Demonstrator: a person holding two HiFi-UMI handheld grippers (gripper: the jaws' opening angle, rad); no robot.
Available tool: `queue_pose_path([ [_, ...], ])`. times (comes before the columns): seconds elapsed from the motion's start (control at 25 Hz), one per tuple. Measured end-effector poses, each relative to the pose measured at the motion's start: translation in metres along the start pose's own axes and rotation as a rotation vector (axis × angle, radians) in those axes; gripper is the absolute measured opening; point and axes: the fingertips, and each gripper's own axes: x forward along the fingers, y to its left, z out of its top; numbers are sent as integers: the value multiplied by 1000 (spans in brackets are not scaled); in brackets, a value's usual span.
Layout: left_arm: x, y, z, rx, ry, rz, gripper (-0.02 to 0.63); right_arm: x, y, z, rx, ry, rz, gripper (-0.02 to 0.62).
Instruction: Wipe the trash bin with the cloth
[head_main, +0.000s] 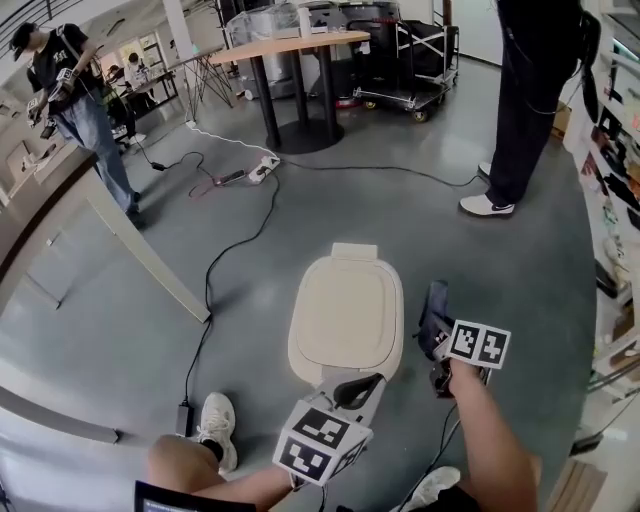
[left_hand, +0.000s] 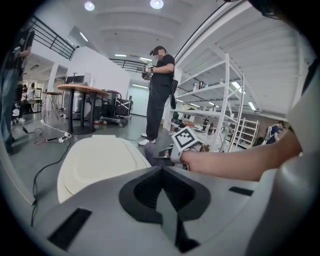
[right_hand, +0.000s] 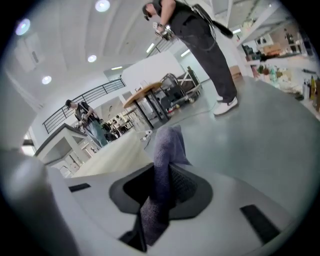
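Cloth (right_hand: 167, 145): soft, limp, light. Right tool (right_hand: 160, 195) pinches it mid-fold, which looks a good hold. It hangs just right of the trash bin (head_main: 345, 320) on the floor. Bin likely light plastic and may slide. Left tool (left_hand: 162, 197) pressed together, empty.

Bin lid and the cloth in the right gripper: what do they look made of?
Bin lid: probably moulded plastic, cream, smooth and matt. Signs: even colour, rounded edges, raised rim line. Cloth: grey-purple fabric, maybe terry or microfibre. Signs: fuzzy nap, limp fold where it is pinched.
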Motion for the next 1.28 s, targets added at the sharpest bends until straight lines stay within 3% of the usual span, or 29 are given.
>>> queue_pose_path([
  [0.12,-20,22,18,-31,-57,9,2,-39,30,43,-118,-112,-9,80],
  [0.24,-40,32,31,-63,-95,-23,2,-67,61,61,-146,-184,28,78],
  [0.4,-59,43,45,-23,-129,-33,2,-93,96,76,-200,-240,52,80],
  [0.68,-93,92,54,-27,-140,31,2,-105,160,65,-264,-218,143,80],
  [0.96,-126,136,33,12,-120,85,2,-114,269,53,-293,-252,297,80],
  [1.28,-163,214,-4,60,-74,129,2,-81,347,-4,-227,-219,270,78],
])
